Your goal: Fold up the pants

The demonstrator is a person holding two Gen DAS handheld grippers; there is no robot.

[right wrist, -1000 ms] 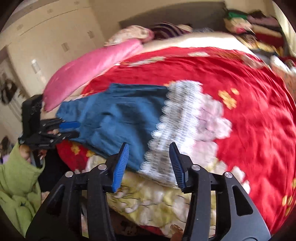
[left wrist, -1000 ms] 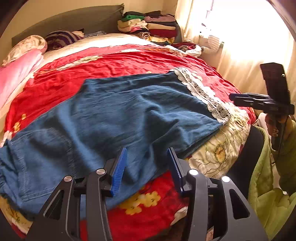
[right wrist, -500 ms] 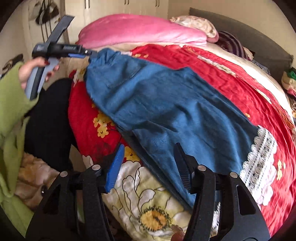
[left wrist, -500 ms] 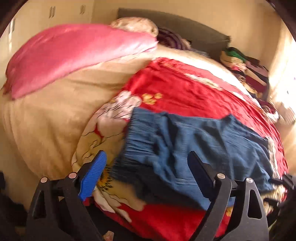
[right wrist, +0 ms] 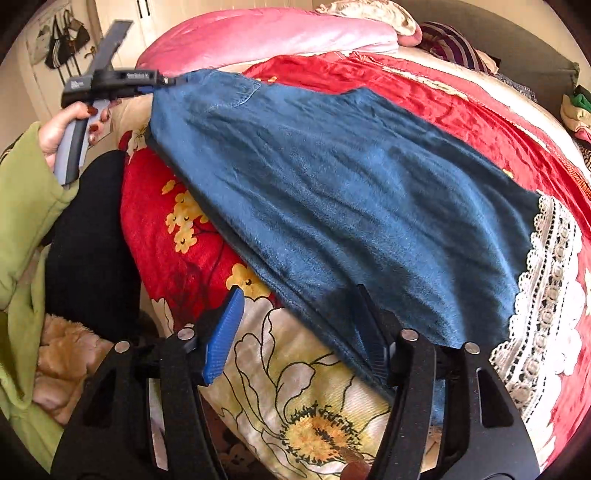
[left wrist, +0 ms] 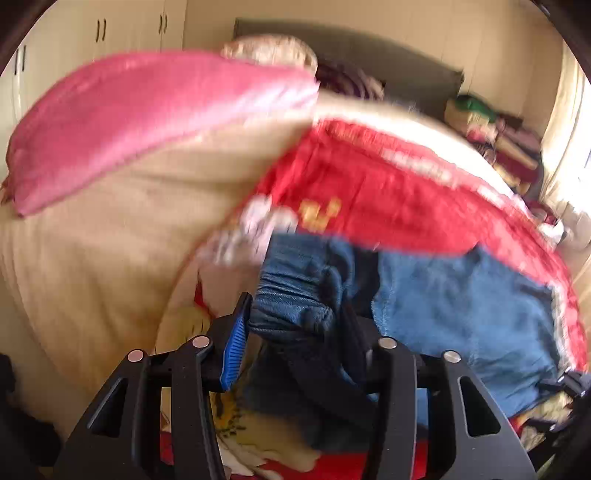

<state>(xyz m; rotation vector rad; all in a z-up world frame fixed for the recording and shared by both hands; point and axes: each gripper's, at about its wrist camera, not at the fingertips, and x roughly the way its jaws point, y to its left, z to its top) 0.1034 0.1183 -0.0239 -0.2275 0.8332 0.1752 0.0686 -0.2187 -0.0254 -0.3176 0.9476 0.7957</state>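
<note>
the pants (right wrist: 332, 192) lie long across the bed (right wrist: 424, 96), waist far left, lace hem near right. left gripper (left wrist: 295, 325) pinches the waistband; right gripper (right wrist: 299, 332), fingers spread, straddles the near edge, closer to the hem.

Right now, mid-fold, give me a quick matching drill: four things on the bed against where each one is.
1. left hand-held gripper
2. right hand-held gripper
3. white lace trim
4. pink satin pillow

a. at the head of the bed
b. shut on the waistband of the blue denim pants
c. along the pants' hem
d. open over the pants' near edge

Pairs: 1-b, 2-d, 3-c, 4-a
</note>
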